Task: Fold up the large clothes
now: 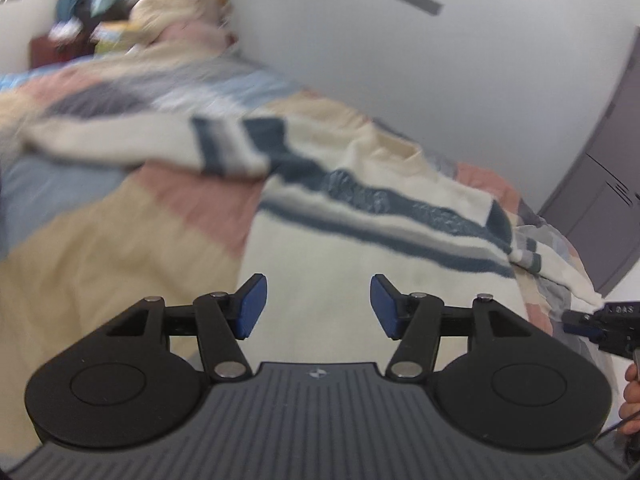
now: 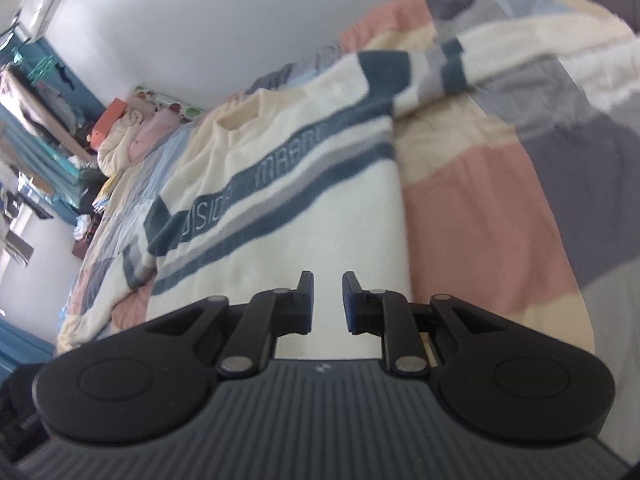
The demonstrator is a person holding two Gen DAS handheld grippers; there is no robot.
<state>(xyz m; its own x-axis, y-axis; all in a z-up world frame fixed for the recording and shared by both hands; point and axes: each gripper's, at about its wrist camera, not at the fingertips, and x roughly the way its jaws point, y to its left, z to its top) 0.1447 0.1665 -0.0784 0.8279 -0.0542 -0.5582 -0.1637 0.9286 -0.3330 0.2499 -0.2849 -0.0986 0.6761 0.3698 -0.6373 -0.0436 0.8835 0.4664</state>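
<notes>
A cream sweater (image 1: pixel 360 248) with dark teal and grey chest stripes lies front up on the bed; it also shows in the right wrist view (image 2: pixel 304 208). My left gripper (image 1: pixel 318 306) is open and empty above the sweater's lower body. One sleeve (image 1: pixel 132 140) stretches left across the quilt. My right gripper (image 2: pixel 327 302) is open with a narrow gap, empty, over the sweater's lower body near its side edge. It appears at the right edge of the left wrist view (image 1: pixel 600 324), next to a sleeve cuff. The other sleeve (image 2: pixel 500 56) runs up to the right.
A patchwork quilt (image 1: pixel 100 240) in pink, beige, blue and grey covers the bed (image 2: pixel 480 216). Pillows and bundled bedding (image 1: pixel 180 12) lie at the head. A white wall (image 1: pixel 400 60) runs along the far side. A grey wardrobe (image 1: pixel 600 184) stands at the right.
</notes>
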